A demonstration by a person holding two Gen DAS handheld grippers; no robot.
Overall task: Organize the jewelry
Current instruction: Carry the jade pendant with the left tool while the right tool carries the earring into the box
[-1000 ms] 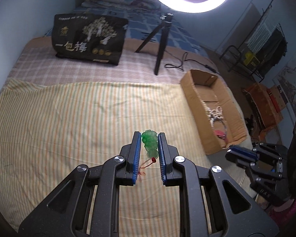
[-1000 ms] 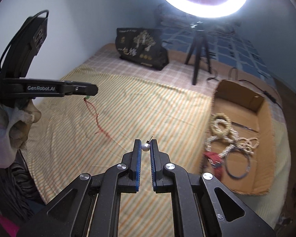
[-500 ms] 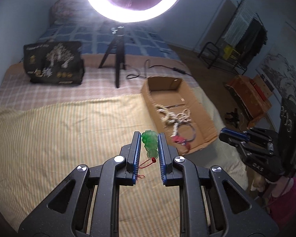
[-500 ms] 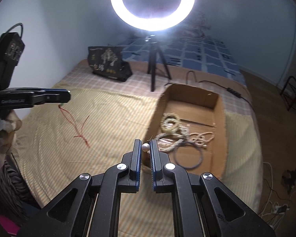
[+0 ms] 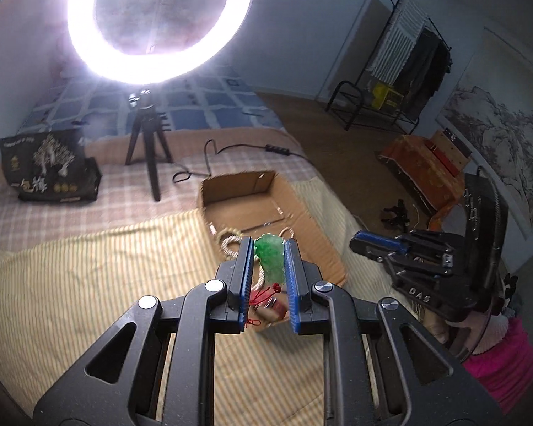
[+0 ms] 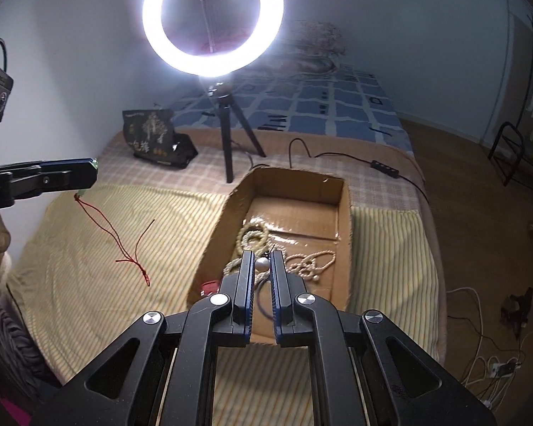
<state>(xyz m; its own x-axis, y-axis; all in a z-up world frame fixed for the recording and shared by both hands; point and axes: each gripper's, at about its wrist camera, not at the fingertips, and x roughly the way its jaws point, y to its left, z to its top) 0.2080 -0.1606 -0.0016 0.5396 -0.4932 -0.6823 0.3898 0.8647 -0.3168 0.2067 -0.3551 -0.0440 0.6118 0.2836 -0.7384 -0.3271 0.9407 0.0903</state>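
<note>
Pendant (image 5: pixel 270 256) of green carved stone sits clamped between the pads of the left gripper (image 5: pixel 269 261), lower centre of its view; it looks hard and chippable, best held by the body as here, since its thin red cord (image 6: pixel 117 234) dangles limp and could snag. One pale bead (image 6: pixel 261 265) is pinched at the tips of the right gripper (image 6: pixel 262 266) (smooth, round, likely to slip). Beyond, one cardboard box (image 6: pixel 343 213) on the bed (image 6: pixel 106 248) holds several beaded strands (image 6: pixel 312 261), exact count unclear. One ring light (image 6: pixel 212 17) upper centre.
</note>
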